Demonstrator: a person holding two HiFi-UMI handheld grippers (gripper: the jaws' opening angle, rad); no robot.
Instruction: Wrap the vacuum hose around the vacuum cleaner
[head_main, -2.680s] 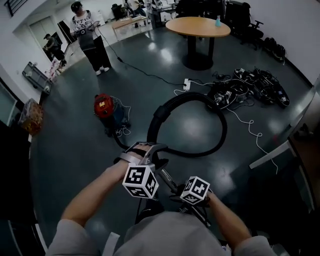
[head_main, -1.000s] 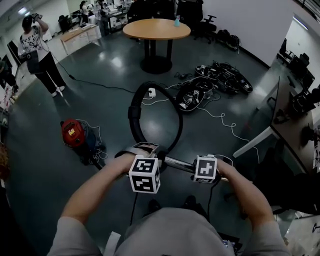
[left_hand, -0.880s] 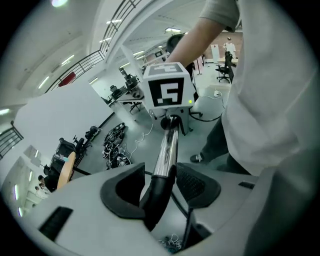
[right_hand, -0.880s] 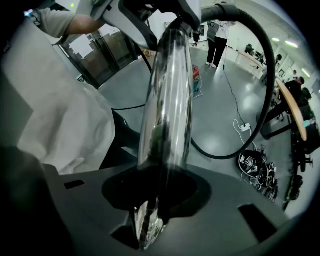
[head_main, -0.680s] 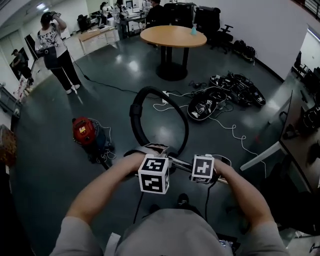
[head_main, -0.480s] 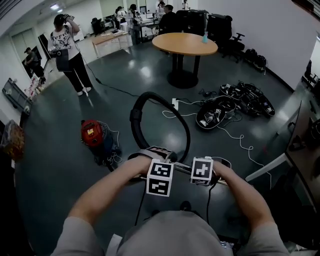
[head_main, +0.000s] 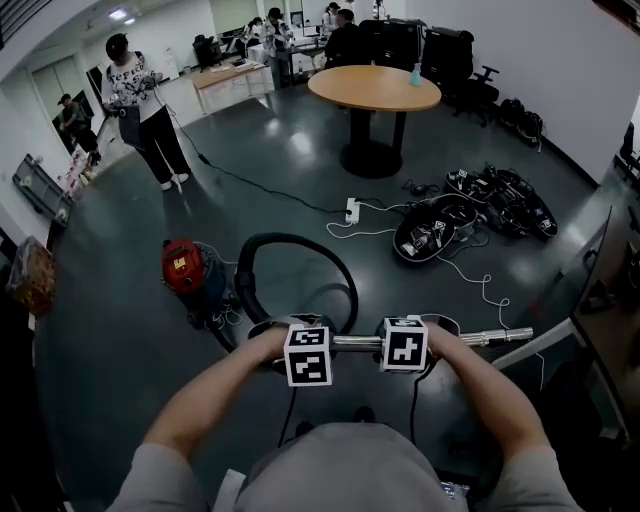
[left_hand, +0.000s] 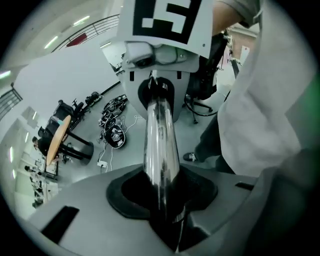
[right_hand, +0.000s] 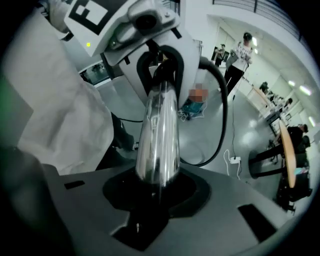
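The red vacuum cleaner stands on the dark floor, left of centre in the head view. Its black hose arches in a loop beside it and runs into a chrome wand, which lies level in front of me. My left gripper holds the wand near the hose end. Its jaws have just been closing, with the tube between them. My right gripper is shut on the same tube, further right. In the right gripper view, the hose curves behind the left gripper.
A round wooden table stands at the back. Black gear and white cables lie at the right, with a power strip near them. A person stands at the far left. A desk edge juts in at the right.
Both hands have come lower with the wand, which now lies level. The hose loop has dropped and swung left, closer to the vacuum cleaner.
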